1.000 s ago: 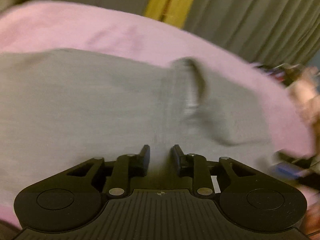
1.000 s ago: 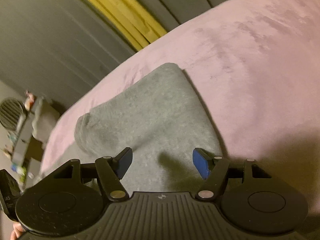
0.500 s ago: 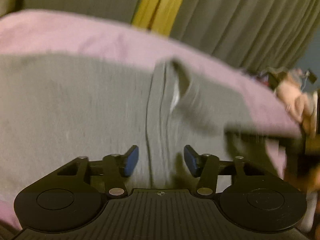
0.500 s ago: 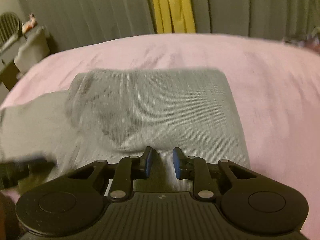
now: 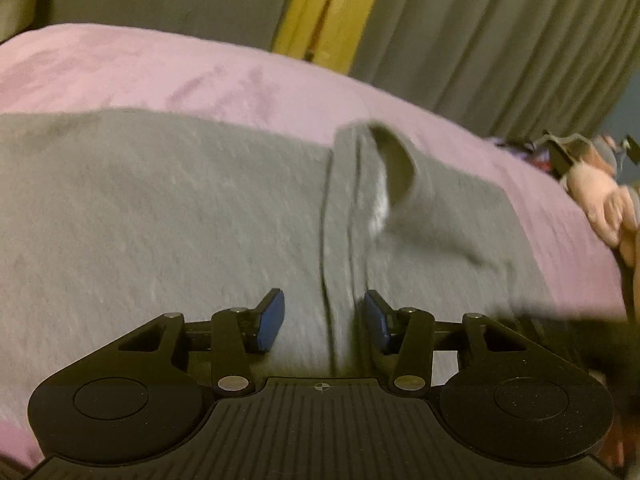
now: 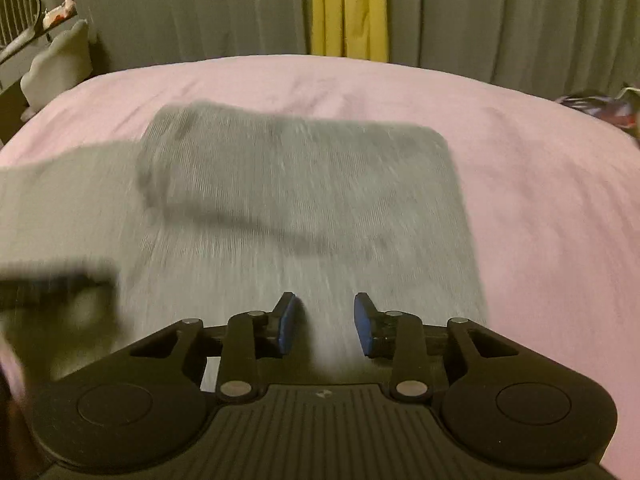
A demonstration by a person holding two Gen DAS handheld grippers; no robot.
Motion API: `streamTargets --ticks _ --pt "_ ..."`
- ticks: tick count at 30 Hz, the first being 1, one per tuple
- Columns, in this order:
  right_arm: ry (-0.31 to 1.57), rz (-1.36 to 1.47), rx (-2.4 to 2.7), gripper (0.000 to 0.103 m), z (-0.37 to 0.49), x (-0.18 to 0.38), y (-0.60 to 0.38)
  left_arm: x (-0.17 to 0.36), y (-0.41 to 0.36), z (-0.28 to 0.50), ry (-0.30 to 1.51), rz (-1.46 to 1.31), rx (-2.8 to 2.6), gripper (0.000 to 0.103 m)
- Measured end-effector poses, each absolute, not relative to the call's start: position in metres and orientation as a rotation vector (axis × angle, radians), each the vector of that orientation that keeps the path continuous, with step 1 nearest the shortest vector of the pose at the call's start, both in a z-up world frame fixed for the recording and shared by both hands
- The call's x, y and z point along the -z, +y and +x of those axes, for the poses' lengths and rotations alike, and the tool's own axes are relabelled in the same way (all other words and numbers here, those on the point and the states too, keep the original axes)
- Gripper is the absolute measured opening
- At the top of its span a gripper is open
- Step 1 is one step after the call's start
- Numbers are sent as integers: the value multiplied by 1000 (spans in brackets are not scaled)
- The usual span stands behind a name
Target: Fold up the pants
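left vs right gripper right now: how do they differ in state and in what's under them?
The left gripper is open wider than the right gripper. The left straddles a lengthwise crease in the gray pants; the right sits over smooth fabric near the pants' folded edge, close to the pink bedspread. Both are open, with blue pads, and hold nothing.

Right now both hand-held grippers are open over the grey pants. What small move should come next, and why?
Probably lower the left hand-held gripper and close it on the raised crease of the grey pants. Its fingers already stand on either side of that ridge, and neither the left nor the right hand-held gripper holds cloth, so the next fold cannot start.
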State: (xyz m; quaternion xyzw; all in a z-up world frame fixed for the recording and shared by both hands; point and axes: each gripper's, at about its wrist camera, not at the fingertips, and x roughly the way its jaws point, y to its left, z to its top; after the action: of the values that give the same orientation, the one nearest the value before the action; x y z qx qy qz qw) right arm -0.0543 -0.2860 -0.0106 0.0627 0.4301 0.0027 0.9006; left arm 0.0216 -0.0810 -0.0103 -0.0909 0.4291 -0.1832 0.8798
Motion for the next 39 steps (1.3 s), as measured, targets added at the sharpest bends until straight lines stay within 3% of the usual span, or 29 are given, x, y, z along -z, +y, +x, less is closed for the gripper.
streamTargets --ticks 3,6,9,11,12,13,17,20,21,22,24,33,35,36,37,39 --pt "888 305 12 48 -83 4 -304 -8 -84 36 834 -264 397 57" --pt "866 374 16 49 -88 6 -312 -23 -100 52 822 -326 476 71" --pt "887 351 14 52 -84 14 -309 -20 -130 75 885 -267 501 68" --pt "877 322 -8 60 -82 17 -305 -12 -148 94 945 -211 452 47" --pt "875 320 -23 61 -81 18 -304 -11 -153 101 954 -181 432 14" --pt "871 325 -26 61 -83 18 -304 -12 -156 108 953 -152 420 6" --pt "864 373 -38 61 -87 19 -312 -23 -160 118 864 -88 376 7" --pt "866 355 -36 61 -86 20 -310 -28 -164 109 829 -36 348 14" --pt "867 354 -35 61 -87 19 -310 -30 -163 102 823 -39 332 30" --pt "867 358 -34 61 -87 19 -310 -32 -159 96 818 -47 312 57" --pt "864 374 -35 62 -88 18 -312 -36 -144 77 815 -86 302 75" --pt "858 410 -24 62 -87 14 -315 7 -116 34 1057 -147 444 83" --pt "856 413 -22 62 -87 13 -315 11 -121 28 1013 -98 447 84" --pt "854 417 -21 62 -87 12 -316 11 -126 25 999 -57 444 79" --pt "853 422 -19 62 -88 11 -316 11 -129 23 984 -29 428 66" --pt "848 427 -12 62 -88 10 -317 10 -133 20 968 -6 413 49"
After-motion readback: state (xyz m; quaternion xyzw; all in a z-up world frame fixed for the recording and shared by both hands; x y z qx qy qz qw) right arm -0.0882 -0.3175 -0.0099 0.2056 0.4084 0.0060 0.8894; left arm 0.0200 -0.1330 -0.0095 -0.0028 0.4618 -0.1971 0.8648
